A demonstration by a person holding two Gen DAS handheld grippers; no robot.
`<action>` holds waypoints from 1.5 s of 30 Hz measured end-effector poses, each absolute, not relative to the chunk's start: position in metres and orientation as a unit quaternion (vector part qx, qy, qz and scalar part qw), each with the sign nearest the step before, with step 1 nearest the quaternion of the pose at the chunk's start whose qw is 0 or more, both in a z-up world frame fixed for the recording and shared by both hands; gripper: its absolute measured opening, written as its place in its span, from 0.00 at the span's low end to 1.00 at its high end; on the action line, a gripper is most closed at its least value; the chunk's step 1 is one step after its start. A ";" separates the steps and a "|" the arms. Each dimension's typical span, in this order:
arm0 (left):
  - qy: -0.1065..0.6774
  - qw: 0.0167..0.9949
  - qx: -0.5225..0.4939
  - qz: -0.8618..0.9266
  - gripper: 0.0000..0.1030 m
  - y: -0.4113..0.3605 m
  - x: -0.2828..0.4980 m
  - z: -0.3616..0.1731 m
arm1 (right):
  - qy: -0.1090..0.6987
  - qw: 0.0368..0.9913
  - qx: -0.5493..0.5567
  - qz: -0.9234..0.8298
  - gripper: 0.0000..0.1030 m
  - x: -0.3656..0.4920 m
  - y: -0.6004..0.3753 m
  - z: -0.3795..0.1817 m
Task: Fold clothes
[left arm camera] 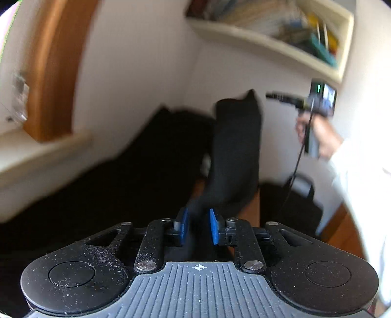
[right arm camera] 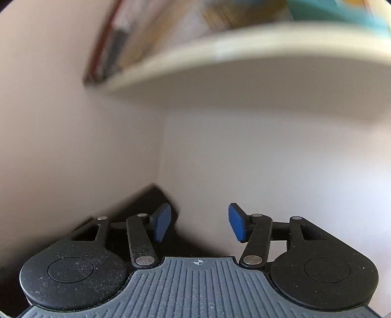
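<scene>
A lived-in room of a home: plain white walls (left arm camera: pixel 136 73) meet in a far corner, a cream wall shelf (left arm camera: pixel 268 46) at upper right is crammed with books (left arm camera: pixel 264 17), and a wooden frame (left arm camera: pixel 51 73) stands at left.

We see a plain black garment (left arm camera: pixel 234 151) against a white wall (left arm camera: pixel 136 80). The left gripper (left arm camera: pixel 199 228) and the right gripper (right arm camera: pixel 199 223) each show blue pads (right arm camera: pixel 162 222) on black links and a grey ribbed body. We note an orange-brown wooden frame (left arm camera: pixel 51 71), a cream shelf (left arm camera: pixel 264 44) of multicoloured books, and a white sleeve (left arm camera: pixel 361 186).
</scene>
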State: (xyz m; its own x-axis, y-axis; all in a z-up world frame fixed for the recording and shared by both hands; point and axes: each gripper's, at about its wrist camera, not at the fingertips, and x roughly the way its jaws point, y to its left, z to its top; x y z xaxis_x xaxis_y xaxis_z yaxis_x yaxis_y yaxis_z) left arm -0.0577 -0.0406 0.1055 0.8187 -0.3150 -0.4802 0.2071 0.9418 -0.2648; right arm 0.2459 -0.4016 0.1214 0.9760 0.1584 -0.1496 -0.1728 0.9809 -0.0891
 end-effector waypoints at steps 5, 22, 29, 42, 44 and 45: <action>0.273 0.951 -0.090 -0.114 0.32 -0.037 -0.057 0.096 | 0.126 0.984 -0.045 0.119 0.52 0.239 -0.415 0.082; 0.307 0.946 -0.062 0.080 0.55 0.054 -0.185 0.071 | 0.196 0.884 -0.040 0.421 0.59 0.105 -0.313 -0.042; 0.304 0.941 -0.067 0.129 0.63 0.065 -0.239 0.055 | 0.185 0.857 -0.044 0.479 0.69 0.051 -0.263 -0.075; 0.267 0.929 -0.151 0.205 0.71 0.101 -0.290 0.046 | 0.192 0.793 -0.086 0.572 0.84 0.007 -0.187 -0.076; 0.263 0.925 -0.155 0.225 0.71 0.103 -0.298 0.048 | 0.196 0.788 -0.098 0.576 0.85 -0.002 -0.184 -0.076; 0.261 0.923 -0.157 0.234 0.71 0.105 -0.302 0.049 | 0.198 0.784 -0.105 0.579 0.85 -0.005 -0.182 -0.076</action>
